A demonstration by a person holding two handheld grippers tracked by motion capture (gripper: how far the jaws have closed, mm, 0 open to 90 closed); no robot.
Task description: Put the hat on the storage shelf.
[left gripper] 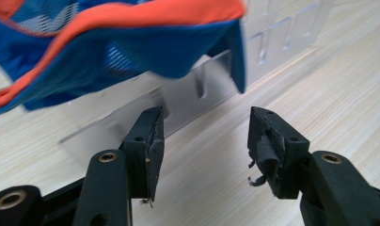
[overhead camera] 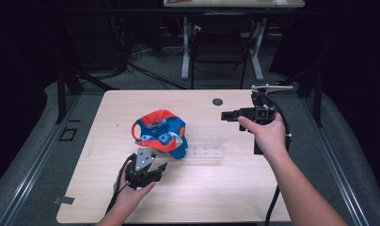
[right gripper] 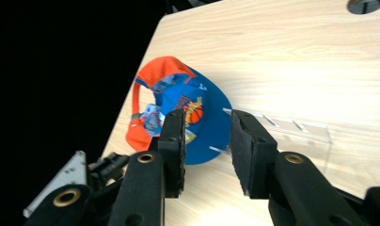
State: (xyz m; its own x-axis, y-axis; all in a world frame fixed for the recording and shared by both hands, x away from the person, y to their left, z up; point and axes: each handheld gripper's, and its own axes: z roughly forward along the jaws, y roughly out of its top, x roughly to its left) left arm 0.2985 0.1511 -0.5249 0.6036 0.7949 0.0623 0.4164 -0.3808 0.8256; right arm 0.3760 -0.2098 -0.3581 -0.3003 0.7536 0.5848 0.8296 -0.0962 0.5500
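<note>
Left gripper (overhead camera: pixel 161 168): nearest the high camera, low on the table's near left, held in the person's left hand (overhead camera: pixel 131 190); its jaws stand wide apart with bare wood between them and grip nothing.
Left gripper close-up: in the left gripper view the gripper (left gripper: pixel 206 129) points at the foot of the clear rack, with the cap's blue edge hanging just above and beyond the pads.
Cap (overhead camera: pixel 161 133): blue and orange, printed, lying near the middle of the table (overhead camera: pixel 254 197) with its open underside turned up; its right edge rests on the left end of the clear rack.
Clear rack (overhead camera: pixel 206 145): see-through plastic, slotted, lying flat just right of the cap and touching it.
Right gripper (overhead camera: pixel 224 115): held up in the person's right hand (overhead camera: pixel 267 134) over the far right part of the table, well apart from the cap and rack, pointing left.
Right gripper jaws: partly open in the right gripper view (right gripper: pixel 207 136), nothing between the pads; the cap (right gripper: pixel 178 106) and rack (right gripper: pixel 291 127) lie farther off on the wood.
Table hole (overhead camera: pixel 217 101): dark round grommet near the far edge.
</note>
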